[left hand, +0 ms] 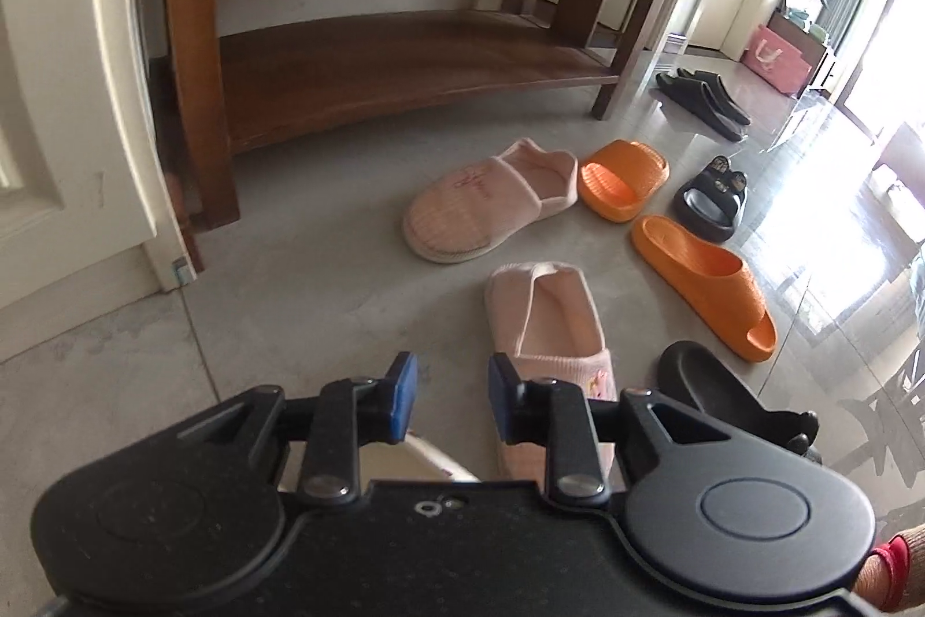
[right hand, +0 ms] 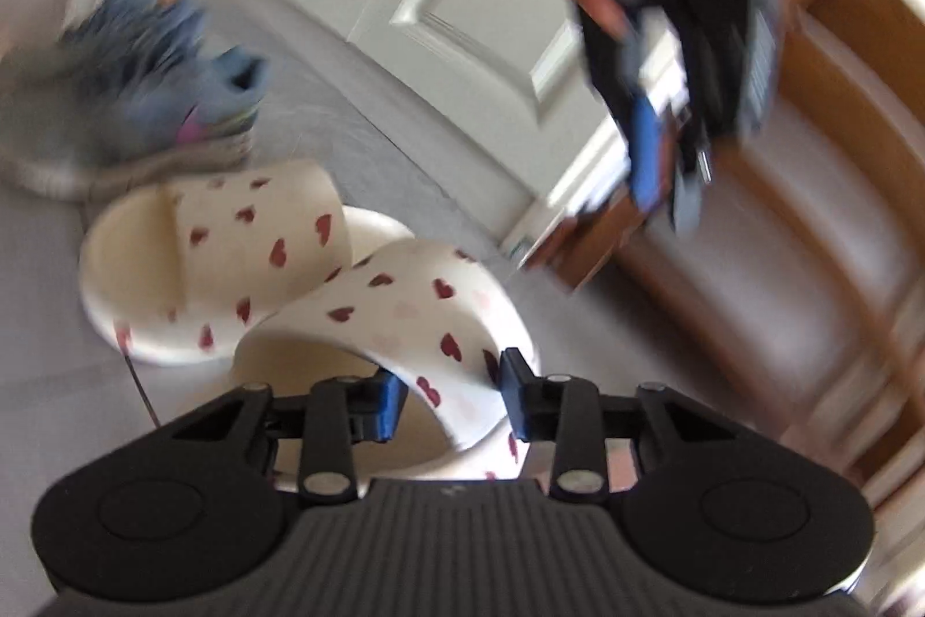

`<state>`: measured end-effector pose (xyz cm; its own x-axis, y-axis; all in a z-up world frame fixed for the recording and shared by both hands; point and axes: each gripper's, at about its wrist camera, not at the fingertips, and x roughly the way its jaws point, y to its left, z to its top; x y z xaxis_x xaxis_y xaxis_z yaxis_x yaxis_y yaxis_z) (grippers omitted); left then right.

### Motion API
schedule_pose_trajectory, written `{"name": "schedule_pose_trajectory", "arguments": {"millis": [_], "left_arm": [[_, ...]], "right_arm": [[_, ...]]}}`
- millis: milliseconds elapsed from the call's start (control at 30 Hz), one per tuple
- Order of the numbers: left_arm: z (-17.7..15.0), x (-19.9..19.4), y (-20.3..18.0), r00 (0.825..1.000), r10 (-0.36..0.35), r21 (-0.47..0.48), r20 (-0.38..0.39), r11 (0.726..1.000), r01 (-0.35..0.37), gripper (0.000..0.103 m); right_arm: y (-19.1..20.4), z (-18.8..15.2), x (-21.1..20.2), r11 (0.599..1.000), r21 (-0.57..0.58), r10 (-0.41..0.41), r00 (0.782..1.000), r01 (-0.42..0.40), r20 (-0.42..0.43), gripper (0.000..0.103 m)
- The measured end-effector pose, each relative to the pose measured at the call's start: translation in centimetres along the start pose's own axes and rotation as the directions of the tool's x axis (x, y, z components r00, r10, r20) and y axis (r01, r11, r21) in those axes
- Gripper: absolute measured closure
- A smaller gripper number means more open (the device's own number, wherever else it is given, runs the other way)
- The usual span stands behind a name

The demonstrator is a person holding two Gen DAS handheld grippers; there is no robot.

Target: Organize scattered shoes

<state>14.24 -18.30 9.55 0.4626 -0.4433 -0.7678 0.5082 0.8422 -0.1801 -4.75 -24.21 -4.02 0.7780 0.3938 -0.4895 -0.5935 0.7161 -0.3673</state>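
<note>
In the left wrist view my left gripper (left hand: 452, 400) is open and empty above the grey floor, just left of a pink slipper (left hand: 546, 328). A second pink slipper (left hand: 491, 200), two orange slides (left hand: 624, 177) (left hand: 705, 281) and black slides (left hand: 711, 198) (left hand: 702, 96) lie scattered before a wooden shoe rack (left hand: 404, 56). In the right wrist view my right gripper (right hand: 452, 400) has its jaws around the strap of a white slide with red hearts (right hand: 404, 316); its pads look close to the strap, contact is unclear. A matching white slide (right hand: 219, 258) lies behind it.
A white door (left hand: 58, 96) stands left of the rack. Another black slide (left hand: 711, 385) lies near the left gripper's right side. In the right wrist view the other gripper and hand (right hand: 665, 39) hang above, and a blue-grey sneaker (right hand: 144, 96) sits at the left.
</note>
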Motion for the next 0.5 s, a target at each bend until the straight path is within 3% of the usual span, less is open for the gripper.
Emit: {"name": "schedule_pose_trajectory", "arguments": {"millis": [100, 233, 267, 300, 367, 500], "left_arm": [[-0.4, 0.1, 0.1, 1.0, -0.013, -0.015, -0.005, 1.0, 0.013, 0.074], [-0.6, 1.0, -0.2, 0.999, -0.035, -0.031, -0.014, 0.999, 0.035, 0.069], [-0.7, 1.3, -0.2, 0.999, -0.047, -0.038, -0.02, 0.998, 0.046, 0.068], [-0.7, 1.6, -0.4, 0.998, -0.062, -0.043, -0.029, 0.997, 0.06, 0.068], [-0.9, 2.2, -1.1, 0.996, -0.078, -0.027, -0.036, 0.997, 0.077, 0.067], [-1.6, 3.8, -2.9, 0.995, -0.086, 0.021, -0.054, 0.996, 0.088, 0.067]], "right_arm": [[0.3, -0.3, 0.0, 0.997, 0.05, 0.053, 0.999, -0.053, 0.001, 0.065], [1.3, -1.6, 1.5, 0.998, 0.025, 0.058, 0.992, -0.055, -0.112, 0.059], [1.5, -1.7, 1.3, 0.998, 0.004, 0.055, 0.992, -0.055, -0.112, 0.056], [1.7, -1.7, 1.0, 0.998, -0.017, 0.052, 0.993, -0.054, -0.105, 0.042], [1.5, -1.6, 0.0, 0.997, -0.017, 0.073, 0.992, -0.075, -0.098, 0.03], [-2.4, -2.4, -4.3, 0.975, 0.215, 0.08, 0.991, -0.056, -0.106, 0.03]]}}
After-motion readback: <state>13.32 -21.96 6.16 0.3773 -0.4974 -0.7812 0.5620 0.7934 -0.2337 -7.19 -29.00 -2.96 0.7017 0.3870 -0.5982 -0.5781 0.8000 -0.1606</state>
